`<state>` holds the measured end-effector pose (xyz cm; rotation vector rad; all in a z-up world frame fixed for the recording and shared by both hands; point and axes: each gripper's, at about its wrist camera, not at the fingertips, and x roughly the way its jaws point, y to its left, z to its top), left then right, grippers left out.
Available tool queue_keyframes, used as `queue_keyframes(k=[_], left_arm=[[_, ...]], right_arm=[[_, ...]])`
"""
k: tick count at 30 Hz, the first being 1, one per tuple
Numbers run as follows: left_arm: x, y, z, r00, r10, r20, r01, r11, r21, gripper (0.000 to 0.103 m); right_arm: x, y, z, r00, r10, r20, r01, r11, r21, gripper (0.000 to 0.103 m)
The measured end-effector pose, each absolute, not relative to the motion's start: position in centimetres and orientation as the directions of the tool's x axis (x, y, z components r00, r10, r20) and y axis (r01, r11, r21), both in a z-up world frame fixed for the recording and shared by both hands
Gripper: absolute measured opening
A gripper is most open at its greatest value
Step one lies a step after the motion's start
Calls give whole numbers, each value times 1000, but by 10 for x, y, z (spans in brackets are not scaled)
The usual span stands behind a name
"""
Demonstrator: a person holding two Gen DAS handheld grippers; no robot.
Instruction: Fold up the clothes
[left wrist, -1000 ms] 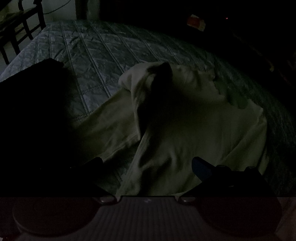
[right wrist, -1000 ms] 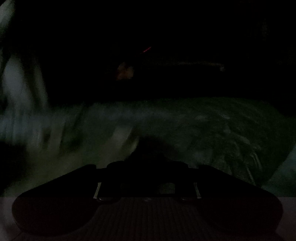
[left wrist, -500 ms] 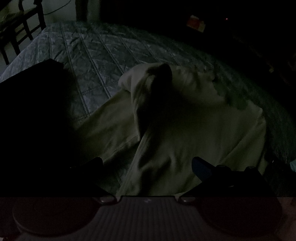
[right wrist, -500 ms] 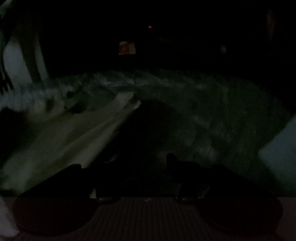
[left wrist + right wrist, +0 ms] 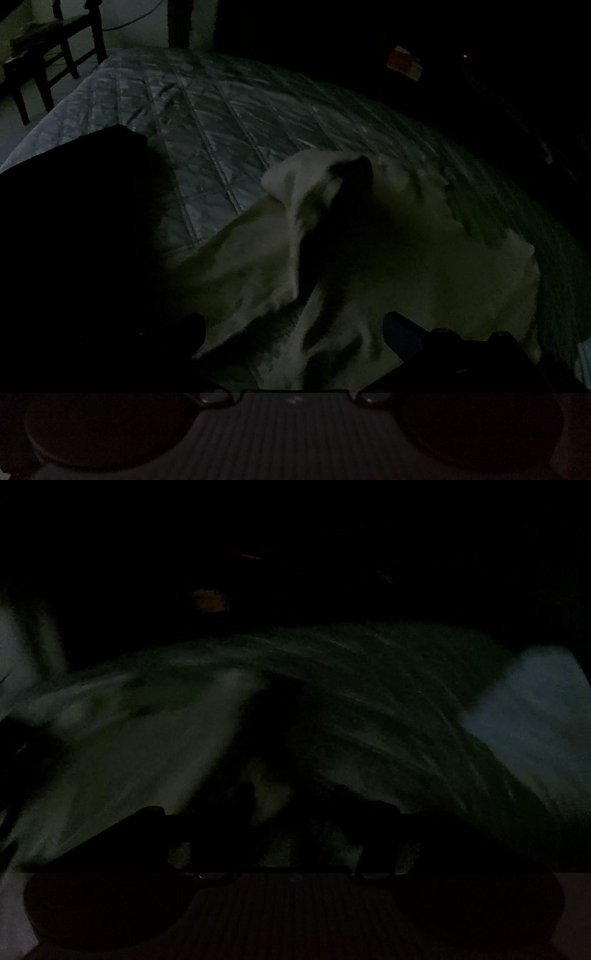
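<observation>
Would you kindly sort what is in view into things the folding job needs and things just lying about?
For the job:
- pale garment, rumpled on the quilted bed cover
- left hand-held gripper, open

Just lying about:
- wooden chair beyond the bed
- dark item on the cover
- small orange object in the dark background

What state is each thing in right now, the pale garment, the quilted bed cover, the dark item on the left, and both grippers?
Pale garment: crumpled, unfolded, lying on the bed.
Quilted bed cover: spread flat.
Dark item: lying on the cover, shape unclear.
Left gripper: open, over the garment.
Right gripper: too dark and blurred to tell.
</observation>
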<state>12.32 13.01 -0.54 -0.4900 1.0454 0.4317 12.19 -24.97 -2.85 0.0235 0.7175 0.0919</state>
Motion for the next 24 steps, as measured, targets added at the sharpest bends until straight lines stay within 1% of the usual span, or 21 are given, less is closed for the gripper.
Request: queue_keyframes(k=[3,6,7,9,12,13,14,15,16,17,24], left_arm=[[123,136,-3,442,116,-890,-569,802,-178,102],[121,142,1,448,129,-885,-583,792,-181,102],[120,143,1,448,132,-884,-589,788,-180,102],[118,147,1,446,133,-885,-597,781,-184,102],[116,151,2,447,131,-885,-603,775,-190,102],[116,152,2,448,131,-884,-603,774,-191,102],[116,152,3,450,130,-884,-602,774,-193,102],[115,152,3,451,127,-883,-602,774,-196,102],[115,152,3,452,125,-883,-601,774,-198,102],[115,152,3,453,124,-883,-601,774,-199,102],[113,159,6,457,130,-880,-617,759,-209,102]], right_arm=[[80,-192,-25,703,296,-647,-404,915,-20,56],[37,-135,-21,591,473,-653,-683,724,-93,57],[24,-117,-23,549,501,-669,-747,653,-125,59],[9,-95,-36,500,496,-710,-802,574,-164,64],[0,-81,-48,490,490,-721,-816,549,-181,74],[1,-80,-45,496,495,-713,-812,555,-180,76],[1,-79,-42,502,501,-705,-809,561,-178,69],[2,-78,-39,508,506,-697,-805,566,-176,60],[2,-78,-36,514,511,-689,-802,572,-174,27],[3,-77,-33,520,516,-681,-798,578,-171,4],[7,-71,-13,560,547,-623,-773,616,-154,3]])
